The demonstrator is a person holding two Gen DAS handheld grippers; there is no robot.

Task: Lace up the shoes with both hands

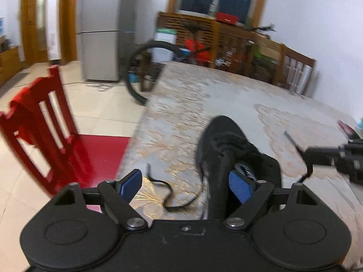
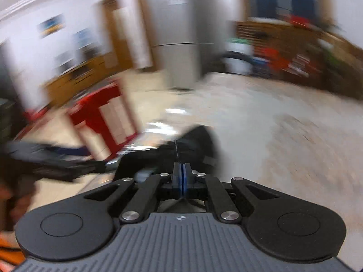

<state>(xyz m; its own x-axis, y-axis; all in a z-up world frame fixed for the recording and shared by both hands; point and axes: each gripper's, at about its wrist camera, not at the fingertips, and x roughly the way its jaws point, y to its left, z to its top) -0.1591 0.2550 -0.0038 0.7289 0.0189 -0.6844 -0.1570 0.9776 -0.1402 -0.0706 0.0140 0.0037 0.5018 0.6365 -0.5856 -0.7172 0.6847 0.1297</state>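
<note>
A black shoe (image 1: 229, 145) lies on the patterned table (image 1: 204, 90), toe pointing away. My left gripper (image 1: 185, 182) is open, its blue pads (image 1: 130, 184) apart; the right pad sits at the shoe's opening. A loose black lace end (image 1: 168, 192) curls on the table between the pads. My right gripper (image 2: 181, 172) is shut on the other black lace end (image 2: 176, 149), whose tip sticks up from the pads. It enters the left wrist view (image 1: 317, 156) from the right, holding the lace (image 1: 293, 142) taut. The right wrist view is blurred; the shoe (image 2: 195, 140) lies just ahead.
A red chair (image 1: 45, 136) stands left of the table. A bicycle wheel (image 1: 145, 68), a fridge (image 1: 99, 29) and wooden shelving (image 1: 226, 45) stand beyond the table's far edge. My left gripper (image 2: 56, 161) shows blurred at left in the right wrist view.
</note>
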